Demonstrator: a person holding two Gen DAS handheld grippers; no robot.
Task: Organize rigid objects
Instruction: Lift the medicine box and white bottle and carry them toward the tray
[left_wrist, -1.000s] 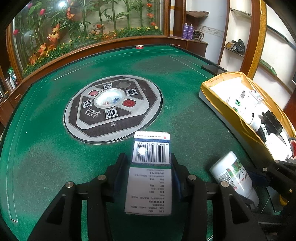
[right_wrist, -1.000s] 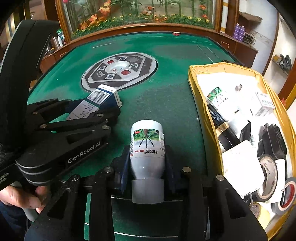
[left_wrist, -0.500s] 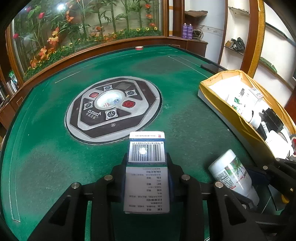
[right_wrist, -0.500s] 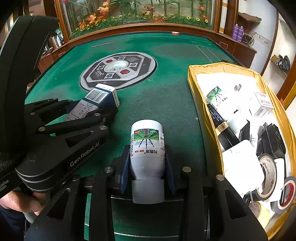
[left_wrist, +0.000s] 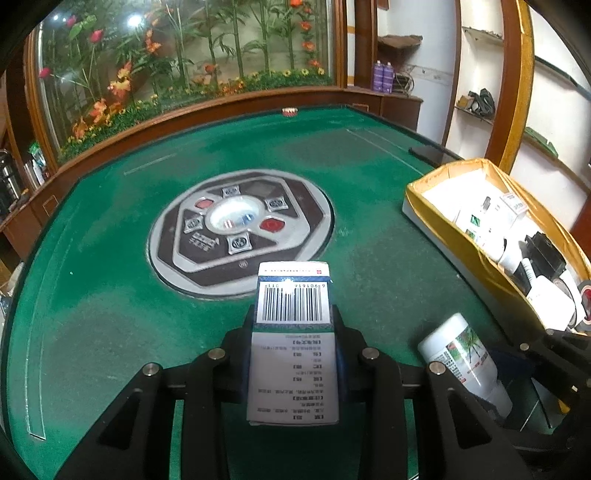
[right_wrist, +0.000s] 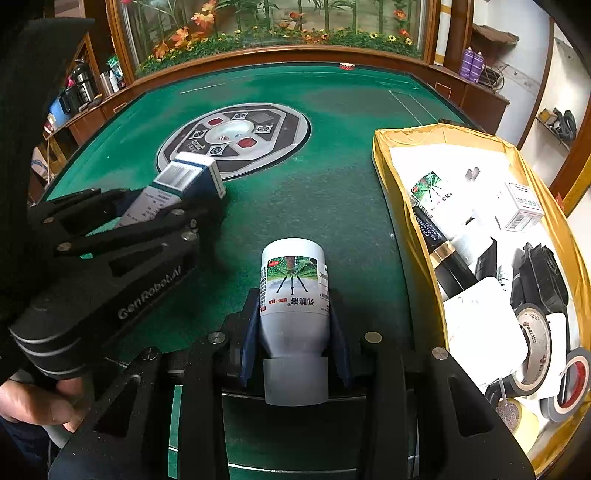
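The room is bright. White glare spots shine on the glass wall at eleven o'clock. Straight edges bend round near the picture borders. The corners go black. The barcode box looks slightly blurry.

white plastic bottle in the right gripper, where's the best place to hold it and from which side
Hold the white plastic bottle with the green picture label across its round body just above the neck, as the right gripper does now. It lies lengthwise, cap toward the camera, so the fingers close from left and right.
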